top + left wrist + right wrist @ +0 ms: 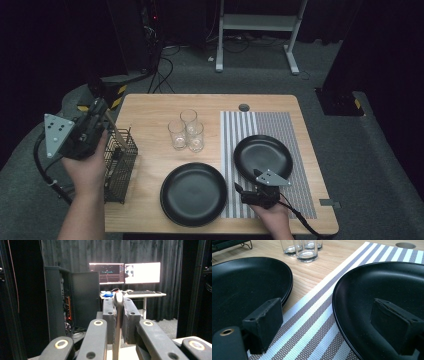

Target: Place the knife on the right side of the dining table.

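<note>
In the left gripper view, the left gripper (118, 315) rose from the bottom edge, nearest the lens, its two black jaws clamped on a slim utensil handle (118, 298) that stood upright between the pads, its rounded pale tip poking above them at the centre of the frame. Which kind of utensil it was could not be told. Behind it, toward the upper right, two lit monitors (125, 272) stood on a desk, with a dark cabinet (58, 300) at the left.

In the high view that gripper (102, 107) was held in the person's left hand (87, 167) at the left of the frame, raised over a black wire caddy (120, 167) that stood at the left edge of the wooden table (150, 107). A light-coloured strip slanted from the jaws down toward the caddy's top.

The right gripper (332, 322) had its jaws spread wide and held nothing. In the right gripper view one jaw sat at the lower left, in front of a black plate (244, 285) on the bare wood; the other sat at the lower right, over a second black plate (387, 282) lying on a striped placemat (312, 322). The mat's stripes showed between the jaws.

In the high view the right gripper (239, 189) rested low at the bottom right of centre, just below the plate on the mat (263, 156) and beside the plate on the wood (193, 194). Three clear glasses (186, 131) stood clustered together above the plates, near the middle of the table.
</note>
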Motion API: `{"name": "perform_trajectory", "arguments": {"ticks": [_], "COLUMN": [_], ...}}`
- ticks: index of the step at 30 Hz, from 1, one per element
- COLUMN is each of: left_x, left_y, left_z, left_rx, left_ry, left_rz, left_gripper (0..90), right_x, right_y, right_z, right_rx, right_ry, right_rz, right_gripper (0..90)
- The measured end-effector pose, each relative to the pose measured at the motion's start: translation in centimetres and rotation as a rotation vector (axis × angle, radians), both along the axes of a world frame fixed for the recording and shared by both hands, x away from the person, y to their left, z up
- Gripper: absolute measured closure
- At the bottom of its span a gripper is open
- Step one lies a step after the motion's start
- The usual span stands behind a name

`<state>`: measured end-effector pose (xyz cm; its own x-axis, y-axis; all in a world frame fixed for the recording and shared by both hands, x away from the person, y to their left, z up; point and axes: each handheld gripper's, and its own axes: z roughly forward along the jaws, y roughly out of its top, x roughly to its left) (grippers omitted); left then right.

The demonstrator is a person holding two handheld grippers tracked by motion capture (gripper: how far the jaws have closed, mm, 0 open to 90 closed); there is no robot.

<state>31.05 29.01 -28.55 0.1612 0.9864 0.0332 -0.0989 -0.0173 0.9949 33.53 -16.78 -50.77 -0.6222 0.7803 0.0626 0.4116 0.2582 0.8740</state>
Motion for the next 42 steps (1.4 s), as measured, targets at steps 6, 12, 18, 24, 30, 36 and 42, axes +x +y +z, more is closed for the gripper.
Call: {"name": "perform_trajectory", "arguments": {"ticks": [6,12,18,24,30,36,42], "left_x": [-0.1,-0.1,-0.2,-0.2,-0.1,0.0,0.1], "left_y": [-0.7,-1.3,-2.2,-3.3,-4.3,-5.5,-6.6], "left_z": [-0.6,-1.3,-2.0,-2.7,-3.2,-3.5,-3.7], "left_rx": [-0.016,-0.027,-0.039,-0.046,-0.057,-0.063,-0.063], "left_ry": [0.006,0.016,0.026,0.034,0.041,0.043,0.047], "left_rz": [-0.022,-0.043,-0.070,-0.097,-0.124,-0.145,-0.168], "left_gripper": [82.8,82.8,82.8,82.8,82.8,82.8,82.8], "right_x": [-0.1,-0.1,-0.1,-0.1,-0.1,-0.1,-0.2], "right_y": [0.0,0.0,-0.1,-0.2,-0.1,-0.2,-0.3], "right_z": [0.0,0.1,0.2,0.3,0.0,0.1,0.1], "right_rx": [0.001,0.018,0.039,0.032,0.028,0.023,0.017], "right_ry": [-0.011,-0.007,0.005,0.011,0.026,0.011,0.004], "right_rz": [0.000,0.004,0.005,0.008,0.020,0.012,0.014], "right_gripper": [10.5,10.6,10.5,11.2,12.1,11.7,11.5]}}
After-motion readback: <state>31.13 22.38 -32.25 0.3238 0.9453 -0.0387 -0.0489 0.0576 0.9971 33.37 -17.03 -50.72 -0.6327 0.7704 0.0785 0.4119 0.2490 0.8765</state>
